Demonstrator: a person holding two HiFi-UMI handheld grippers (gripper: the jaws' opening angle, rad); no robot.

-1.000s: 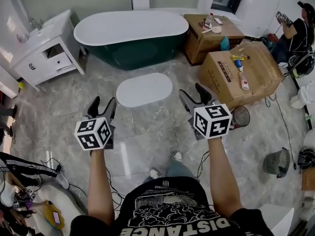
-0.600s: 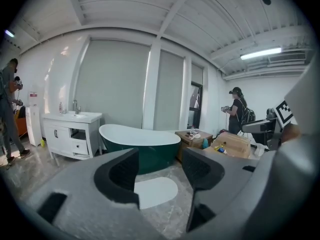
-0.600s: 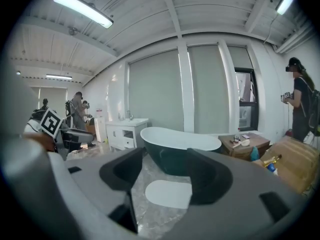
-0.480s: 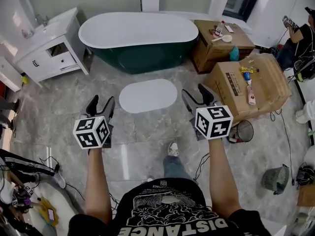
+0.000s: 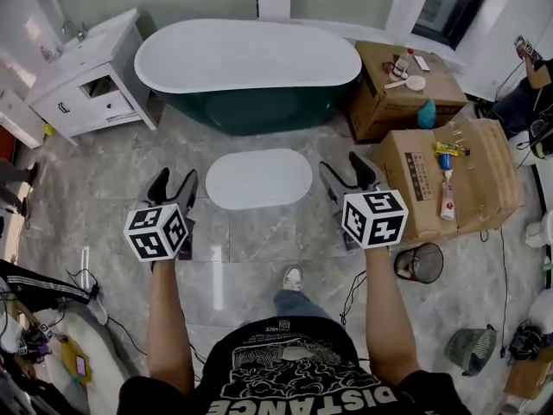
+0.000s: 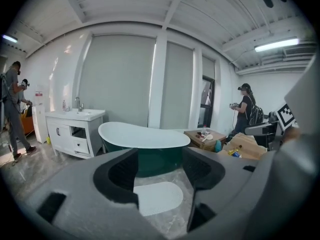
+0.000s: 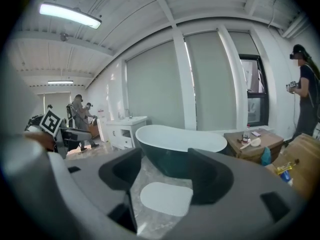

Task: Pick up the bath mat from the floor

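The bath mat (image 5: 259,178) is a white oval lying flat on the grey marble floor in front of the tub. Both grippers are held in the air on the near side of it, apart from it. My left gripper (image 5: 173,185) hangs near the mat's left end and stands open with nothing between its fingers. At the mat's right end my right gripper (image 5: 344,169) is also open and empty. The left gripper view shows the mat (image 6: 157,198) on the floor beyond the gap of the left gripper (image 6: 159,171). The right gripper view shows the mat (image 7: 166,198) beyond the right gripper (image 7: 162,176).
A dark green bathtub (image 5: 246,67) stands just behind the mat, with a white vanity (image 5: 82,76) at its left. Cardboard boxes (image 5: 454,184) with bottles on top crowd the right side. A wire basket (image 5: 419,262) and cables lie on the floor at the right. My foot (image 5: 292,277) is near the mat.
The person has stepped forward, so mat and tub have slid down the head view, closer to the grippers. Both grippers keep their open pose, now flanking the mat's near edge.
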